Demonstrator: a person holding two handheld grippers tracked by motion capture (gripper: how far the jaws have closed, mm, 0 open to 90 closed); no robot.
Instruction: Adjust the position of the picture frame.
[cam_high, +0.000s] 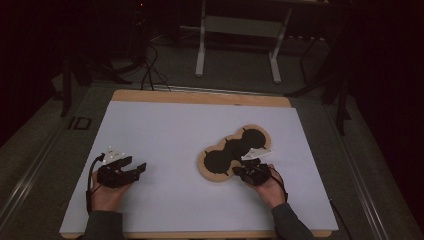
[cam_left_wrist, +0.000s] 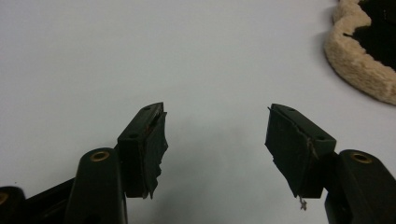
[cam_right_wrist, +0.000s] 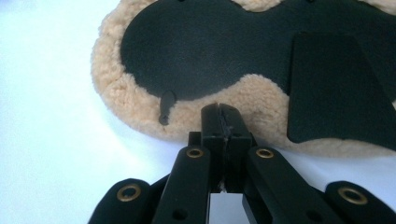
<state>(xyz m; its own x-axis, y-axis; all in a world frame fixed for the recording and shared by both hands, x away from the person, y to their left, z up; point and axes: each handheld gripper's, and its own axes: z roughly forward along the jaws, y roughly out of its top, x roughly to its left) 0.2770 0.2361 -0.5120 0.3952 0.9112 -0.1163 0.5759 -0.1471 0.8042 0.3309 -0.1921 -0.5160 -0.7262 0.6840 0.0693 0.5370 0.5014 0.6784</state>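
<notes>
White sheet (cam_high: 190, 135) covers nearly the whole table top (cam_high: 200, 96), w/ a strip of bare wood showing along the far edge. On the floor off the table's left edge, dark letters read roughly "ID" — too dim to be sure. No other writing or brand legible anywhere.

Fleece pad (cam_high: 234, 151) — tan woolly rim, black lobed centre — lies flat on the sheet, right of centre, running diagonally from nearer the near edge up toward the far right corner. In the right gripper view the pad (cam_right_wrist: 140, 112) shows a small black keyhole-shaped slit in the fleece rim and a separate flat black panel (cam_right_wrist: 336, 88) lying over its right part. In the left gripper view just one curved end of the pad (cam_left_wrist: 359, 65) shows at the top right.

Right gripper (cam_high: 248, 172) sits at the pad's near edge, held in the person's right hand (cam_high: 270, 189). Jaws clenched tight together, nothing between them; the tip (cam_right_wrist: 223, 122) is at the fleece rim — touching or just above, can't tell.

Left gripper (cam_high: 137, 169) rests near the table's left edge toward the near corner, well apart from the pad, in the left hand (cam_high: 106, 195). Jaws spread wide (cam_left_wrist: 217, 140), bare sheet between them, grasping nothing. Pad tape on both fingers looks torn and ragged at the edges.
</notes>
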